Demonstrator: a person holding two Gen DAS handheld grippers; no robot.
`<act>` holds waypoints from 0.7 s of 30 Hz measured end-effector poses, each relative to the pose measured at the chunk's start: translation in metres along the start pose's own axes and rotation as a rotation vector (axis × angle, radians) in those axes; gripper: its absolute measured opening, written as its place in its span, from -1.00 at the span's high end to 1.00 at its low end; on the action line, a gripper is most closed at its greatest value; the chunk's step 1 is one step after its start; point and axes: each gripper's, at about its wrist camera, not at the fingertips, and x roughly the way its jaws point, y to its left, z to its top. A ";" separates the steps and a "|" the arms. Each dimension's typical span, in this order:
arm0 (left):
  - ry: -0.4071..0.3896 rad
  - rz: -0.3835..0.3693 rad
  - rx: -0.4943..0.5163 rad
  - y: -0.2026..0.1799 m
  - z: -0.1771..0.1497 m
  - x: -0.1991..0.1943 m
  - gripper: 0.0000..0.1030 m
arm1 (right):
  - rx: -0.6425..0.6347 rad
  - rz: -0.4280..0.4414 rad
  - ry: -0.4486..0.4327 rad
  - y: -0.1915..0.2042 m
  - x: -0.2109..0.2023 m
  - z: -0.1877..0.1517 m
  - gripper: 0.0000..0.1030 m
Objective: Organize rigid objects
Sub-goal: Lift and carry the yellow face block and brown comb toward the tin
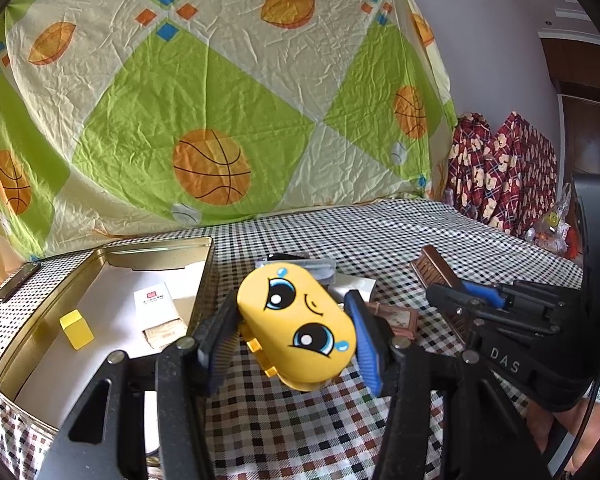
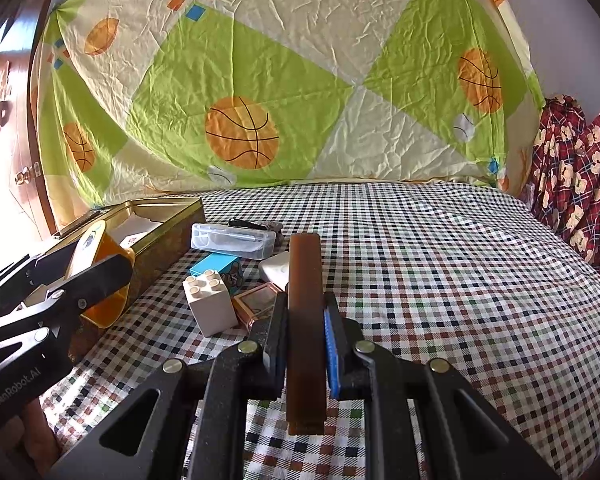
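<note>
My left gripper (image 1: 296, 328) is shut on a yellow oval case with a cartoon crying face (image 1: 296, 320), held tilted above the checked tablecloth just right of the gold tin box (image 1: 160, 246). The same case (image 2: 108, 280) shows at the left of the right wrist view. Inside the tin lie a small yellow block (image 1: 77, 329) and a white packet (image 1: 156, 306). My right gripper (image 2: 305, 332) is shut on a long brown bar (image 2: 305, 320), which points forward; the bar (image 1: 434, 266) is also seen in the left wrist view.
On the cloth between the grippers lie a clear plastic case (image 2: 232, 240), a blue block (image 2: 216, 266), a white toy brick (image 2: 212, 304), a white pad (image 2: 276, 268) and a small pink framed tile (image 2: 258, 304). A patterned sheet hangs behind; plaid fabric (image 2: 576, 184) at the right.
</note>
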 end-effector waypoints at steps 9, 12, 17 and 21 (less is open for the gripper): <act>-0.014 0.005 -0.004 0.001 0.000 -0.003 -0.01 | 0.000 0.000 -0.019 0.000 -0.003 0.001 0.67; -0.024 0.009 -0.008 0.002 0.000 -0.004 -0.01 | 0.001 0.000 -0.029 -0.001 -0.005 0.000 0.67; -0.039 0.015 -0.007 0.002 0.000 -0.007 -0.01 | -0.001 0.002 -0.048 -0.001 -0.009 0.001 0.67; -0.046 0.017 -0.010 0.003 0.001 -0.008 -0.01 | -0.002 0.003 -0.059 -0.001 -0.011 0.000 0.67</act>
